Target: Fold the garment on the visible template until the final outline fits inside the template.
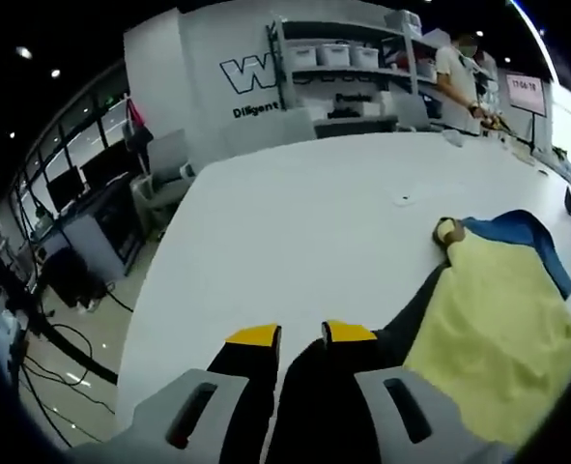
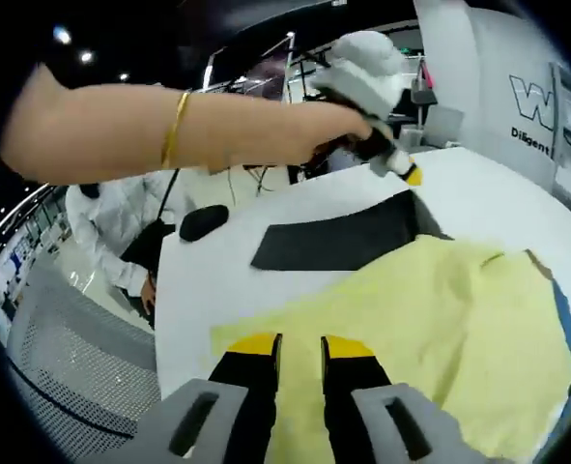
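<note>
A yellow garment point(image 1: 498, 319) with a blue part point(image 1: 531, 232) at its far end lies flat on the white table point(image 1: 343, 213). The black template point(image 1: 415, 309) sticks out from under its near side. My left gripper point(image 1: 301, 334) hangs over that template's corner, jaws a narrow gap apart with nothing between them. In the right gripper view the garment point(image 2: 440, 329) spreads across the middle and the template point(image 2: 343, 240) shows beyond it. My right gripper point(image 2: 301, 344) sits over the garment's near corner, jaws slightly apart, gripping no cloth. The left gripper point(image 2: 406, 169) is at the template's far corner, held by a bare arm.
A black rounded object point(image 2: 203, 220) lies near the table's edge. A person in white point(image 2: 111, 232) sits beyond it, beside a grey mesh chair point(image 2: 63, 348). Shelves with bins point(image 1: 343, 58) and a standing person point(image 1: 459, 77) are past the table's far end.
</note>
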Action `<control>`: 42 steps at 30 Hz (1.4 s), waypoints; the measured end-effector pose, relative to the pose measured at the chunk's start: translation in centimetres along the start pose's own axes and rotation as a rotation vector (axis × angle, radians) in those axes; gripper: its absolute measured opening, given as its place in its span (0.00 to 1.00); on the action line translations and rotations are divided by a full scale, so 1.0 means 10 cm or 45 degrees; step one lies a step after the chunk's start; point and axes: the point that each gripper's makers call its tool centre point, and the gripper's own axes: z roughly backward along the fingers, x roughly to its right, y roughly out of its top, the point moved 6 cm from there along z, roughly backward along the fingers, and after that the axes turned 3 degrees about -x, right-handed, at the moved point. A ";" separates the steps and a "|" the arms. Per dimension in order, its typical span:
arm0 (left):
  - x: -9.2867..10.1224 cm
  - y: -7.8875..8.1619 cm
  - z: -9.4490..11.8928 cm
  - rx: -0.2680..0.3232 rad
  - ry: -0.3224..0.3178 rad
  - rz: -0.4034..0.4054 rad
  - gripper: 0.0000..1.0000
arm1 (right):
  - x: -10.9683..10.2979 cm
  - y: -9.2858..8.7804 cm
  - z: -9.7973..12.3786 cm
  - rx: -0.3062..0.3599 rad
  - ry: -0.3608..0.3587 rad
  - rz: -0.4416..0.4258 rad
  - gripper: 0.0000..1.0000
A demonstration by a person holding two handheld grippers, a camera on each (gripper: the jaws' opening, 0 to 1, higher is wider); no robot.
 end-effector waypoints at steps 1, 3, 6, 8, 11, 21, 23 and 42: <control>-0.01 0.03 0.01 0.022 0.007 0.024 0.24 | 0.09 0.02 0.05 0.011 -0.019 -0.018 0.14; -0.03 0.10 0.03 0.041 0.008 0.023 0.24 | 0.36 0.07 0.18 0.047 -0.094 -0.044 0.14; 0.06 0.19 -0.03 0.063 -0.042 0.008 0.28 | 0.67 0.10 0.30 0.057 -0.173 -0.075 0.17; 0.12 0.21 -0.07 0.058 -0.061 0.000 0.32 | 0.87 0.13 0.37 0.072 -0.215 -0.093 0.18; 0.26 0.21 -0.17 0.033 -0.119 -0.021 0.39 | 1.17 0.17 0.48 0.063 -0.309 -0.082 0.22; 0.54 0.08 -0.44 -0.079 -0.239 -0.112 0.52 | 2.06 0.25 0.70 0.056 -0.488 -0.118 0.33; 0.58 0.06 -0.47 -0.092 -0.248 -0.123 0.53 | 2.18 0.25 0.70 0.051 -0.502 -0.120 0.34; 0.90 -0.16 -0.60 -0.167 -0.349 -0.249 0.43 | 3.08 -0.04 0.38 -0.051 -0.537 -0.254 0.48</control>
